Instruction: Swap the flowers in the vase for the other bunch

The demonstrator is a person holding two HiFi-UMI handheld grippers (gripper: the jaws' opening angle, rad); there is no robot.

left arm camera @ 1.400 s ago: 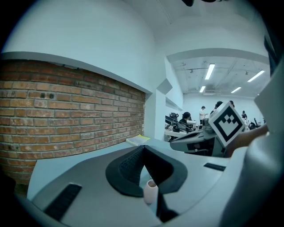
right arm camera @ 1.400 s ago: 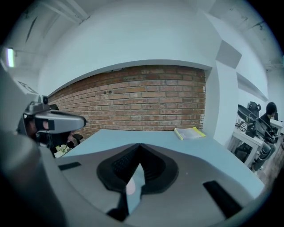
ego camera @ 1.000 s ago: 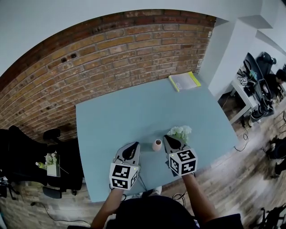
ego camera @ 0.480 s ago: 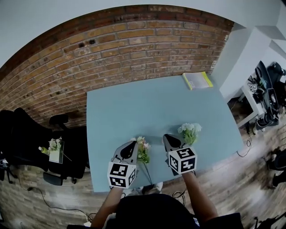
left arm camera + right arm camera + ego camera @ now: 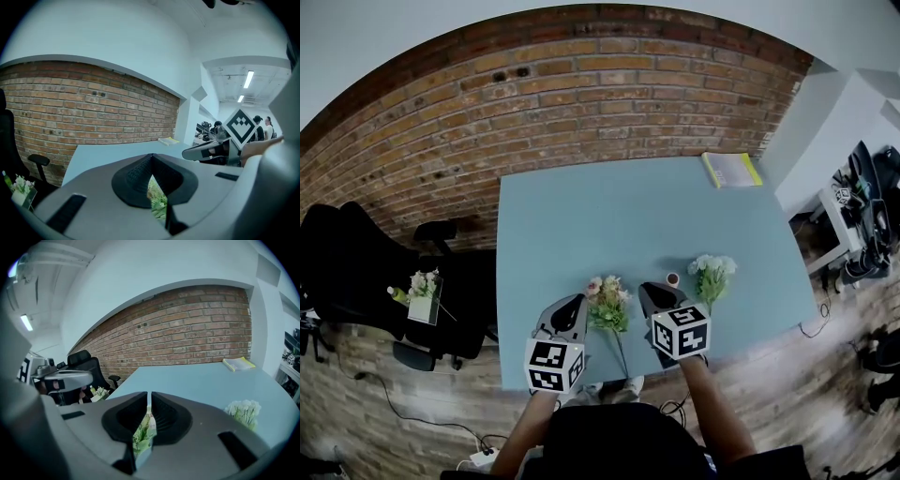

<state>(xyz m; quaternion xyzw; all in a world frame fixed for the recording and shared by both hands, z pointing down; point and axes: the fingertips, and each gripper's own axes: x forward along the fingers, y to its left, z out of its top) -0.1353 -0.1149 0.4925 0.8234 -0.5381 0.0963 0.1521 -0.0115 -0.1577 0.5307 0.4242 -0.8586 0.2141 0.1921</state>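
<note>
Ok so from where you're standing, neither bunch is in the vase [image 5: 672, 278] right now. Its dark mouth looks bare from the head view, and it sits on the desk [image 5: 619, 216] just past the tip of your right gripper [image 5: 648, 290]. The white bunch [image 5: 712, 272] lies flat on the desk to the right of the vase, close to it but not in it. The pink bunch [image 5: 607, 302] lies between your two grippers, heads pointing away from you and the stem trailing back toward the near edge.

Jaws: on the left gripper [image 5: 577, 300] they're closed tip to tip with nothing clamped (the green you see through the gap is just the pink bunch lying beyond). On the right gripper they're pinched together too, down to a thin slit, and I don't see a stem caught in there.

So my read is that you're in the middle of the swap, with one bunch out and the other not in yet. Going by where they lie, I'd guess pink goes in. For the next move you'd open one pair of jaws, come down on the stem low enough to clear the blooms, then tip the bunch upright over that small mouth. The vase looks light, so steadying it with the other gripper might help.
</note>
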